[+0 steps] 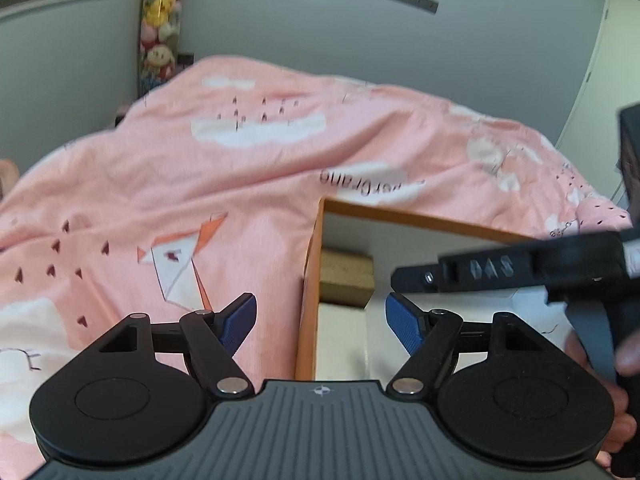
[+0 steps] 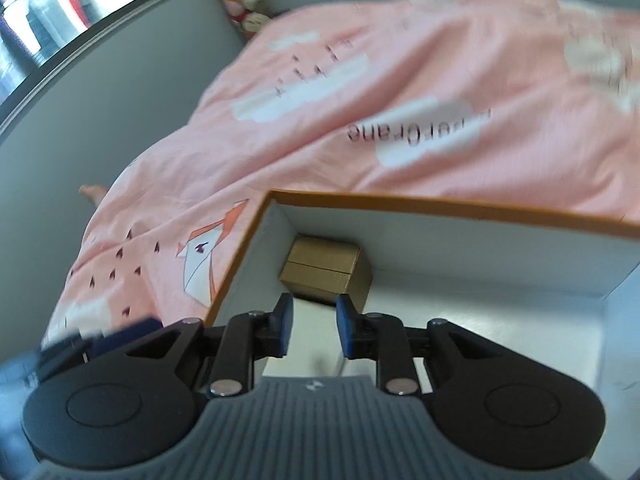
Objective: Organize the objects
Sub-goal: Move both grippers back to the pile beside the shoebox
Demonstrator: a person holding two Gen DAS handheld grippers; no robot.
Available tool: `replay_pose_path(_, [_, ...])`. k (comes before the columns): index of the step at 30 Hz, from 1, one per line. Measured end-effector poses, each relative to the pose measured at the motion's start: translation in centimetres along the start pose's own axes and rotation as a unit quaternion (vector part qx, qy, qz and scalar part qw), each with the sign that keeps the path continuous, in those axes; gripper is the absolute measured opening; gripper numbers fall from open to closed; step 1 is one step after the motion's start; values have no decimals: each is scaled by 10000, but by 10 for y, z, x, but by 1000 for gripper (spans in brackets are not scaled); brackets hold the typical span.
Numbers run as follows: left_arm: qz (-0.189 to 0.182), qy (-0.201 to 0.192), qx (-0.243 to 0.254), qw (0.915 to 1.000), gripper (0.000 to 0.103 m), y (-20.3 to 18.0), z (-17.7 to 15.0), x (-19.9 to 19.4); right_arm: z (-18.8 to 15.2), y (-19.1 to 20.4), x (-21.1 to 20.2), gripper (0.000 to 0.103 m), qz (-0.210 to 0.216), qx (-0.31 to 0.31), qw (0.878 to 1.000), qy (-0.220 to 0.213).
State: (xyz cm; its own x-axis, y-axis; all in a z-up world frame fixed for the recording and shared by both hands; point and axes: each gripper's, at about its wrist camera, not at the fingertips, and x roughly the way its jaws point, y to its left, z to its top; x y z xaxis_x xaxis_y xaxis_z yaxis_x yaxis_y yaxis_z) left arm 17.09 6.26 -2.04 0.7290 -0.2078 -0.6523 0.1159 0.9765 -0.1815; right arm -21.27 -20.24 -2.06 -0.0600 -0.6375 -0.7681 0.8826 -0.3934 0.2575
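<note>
The small brown cardboard box (image 2: 326,278) is seen lying in the far left corner of a larger open box (image 2: 460,200), which has white inner walls and an orange rim. The open box is set on a bed covered by a pink quilt (image 1: 160,168) printed with clouds and paper cranes. The right gripper (image 2: 311,330) is held over the open box, just short of the brown box; its jaws are parted a little and nothing is grasped. The left gripper (image 1: 320,322) is held above the left wall of the open box, with its blue pads (image 1: 239,322) spread wide and nothing between them. A column of plush toys (image 1: 160,28) is seen in the room's corner.
</note>
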Motion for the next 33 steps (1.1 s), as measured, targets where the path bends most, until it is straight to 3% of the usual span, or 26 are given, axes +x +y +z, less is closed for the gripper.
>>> replay_pose_path(5, [-178, -215, 392, 9988, 86, -17, -4, -26, -21, 8, -44, 45, -175, -438, 9981, -400])
replay_pose_path(8, [-136, -309, 588, 9977, 85, -24, -7, -43, -33, 5, -68, 47, -154, -405, 9972, -602])
replay_pose_path(11, [-136, -448, 685, 9966, 81, -27, -12, -61, -48, 3, -90, 56, -163, -354, 9958, -824])
replay_pose_path(18, [-779, -123, 633, 9949, 81, -31, -25, -87, -95, 4, -127, 70, -353, -509, 9911, -1176])
replay_pose_path(23, [-989, 618, 728, 9905, 81, -39, -53, -85, -127, -1, -138, 70, -539, -504, 9921, -1011])
replay_pose_path(27, [-966, 1171, 648, 9863, 79, -38, -78, -77, -149, -10, -135, 67, -255, -193, 9984, -476])
replay_pose_path(33, [-953, 1483, 502, 9831, 76, -29, -101, -69, -183, -15, -128, 59, -231, 147, 9996, 13])
